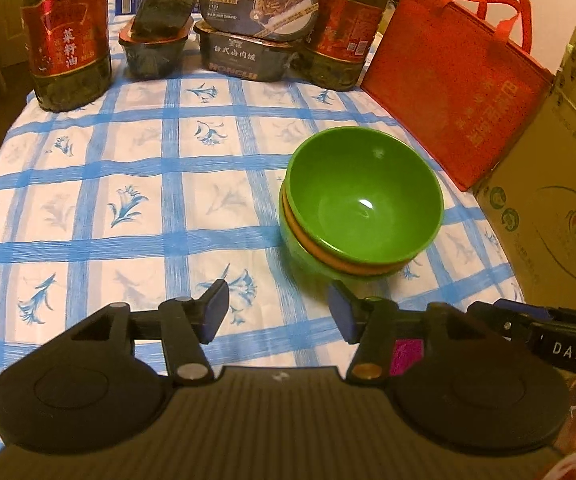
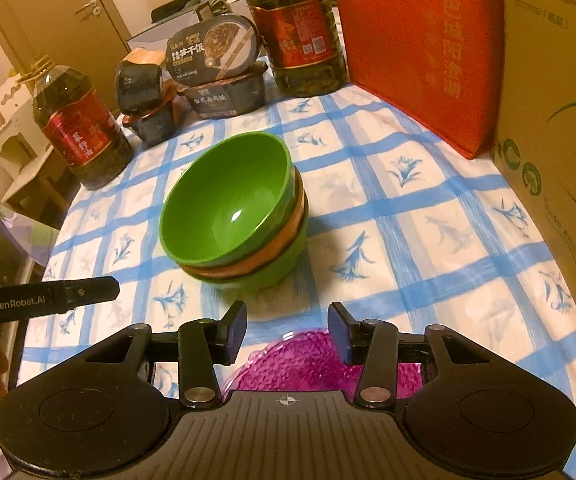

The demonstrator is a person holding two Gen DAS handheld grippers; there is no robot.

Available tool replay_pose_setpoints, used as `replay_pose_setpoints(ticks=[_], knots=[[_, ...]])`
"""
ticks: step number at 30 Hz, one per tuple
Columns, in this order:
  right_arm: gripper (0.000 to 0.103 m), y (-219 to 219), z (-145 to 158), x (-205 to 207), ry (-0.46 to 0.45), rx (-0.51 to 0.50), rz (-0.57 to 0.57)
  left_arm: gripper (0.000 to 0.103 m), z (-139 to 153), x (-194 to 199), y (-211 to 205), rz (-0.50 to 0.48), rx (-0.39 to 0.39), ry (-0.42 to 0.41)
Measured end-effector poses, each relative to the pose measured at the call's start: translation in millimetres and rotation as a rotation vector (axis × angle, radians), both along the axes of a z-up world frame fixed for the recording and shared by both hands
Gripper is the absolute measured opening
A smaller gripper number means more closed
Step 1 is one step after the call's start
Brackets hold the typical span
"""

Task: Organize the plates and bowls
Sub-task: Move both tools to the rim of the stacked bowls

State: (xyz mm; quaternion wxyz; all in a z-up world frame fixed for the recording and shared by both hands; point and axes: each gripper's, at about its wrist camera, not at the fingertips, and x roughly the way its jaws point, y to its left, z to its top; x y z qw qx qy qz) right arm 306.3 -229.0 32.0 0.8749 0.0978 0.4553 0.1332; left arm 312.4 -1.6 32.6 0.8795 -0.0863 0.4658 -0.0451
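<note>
Bowl stack (image 2: 240, 216) is seen at 11 o'clock of the right gripper (image 2: 286, 332), whose fingers are spread wide and empty. Purple plate (image 2: 288, 360) lies beneath; its rim should be approached low and squarely. Left gripper (image 1: 278, 314) is likewise spread wide, holding nothing.

nested bowl stack (image 1: 361, 204), green atop, purple plate (image 2: 307, 360) nearby

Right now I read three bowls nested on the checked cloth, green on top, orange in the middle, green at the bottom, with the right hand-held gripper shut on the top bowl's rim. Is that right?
Not quite. The bowl stack is as you say, but the right hand-held gripper is open and short of it, holding nothing; the right wrist view shows this.
</note>
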Motion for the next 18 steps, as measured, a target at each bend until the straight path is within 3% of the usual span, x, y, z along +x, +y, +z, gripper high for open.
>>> replay_pose_setpoints(ticks=[5,12,18], knots=[[0.049,2.0,2.5,-9.8,-0.001,0.006,-0.003,0.057,3.0,-14.4,-2.2,-0.008,0.015,-0.018],[0.062,3.9,6.6,-17.3,-0.010,0.018,-0.012,0.060,3.7,-25.8,-1.9,-0.015,0.021,-0.025],[0.063,4.2,9.1,-15.1,-0.010,0.018,-0.017,0.060,2.0,-26.5,0.3,-0.017,0.007,-0.025]])
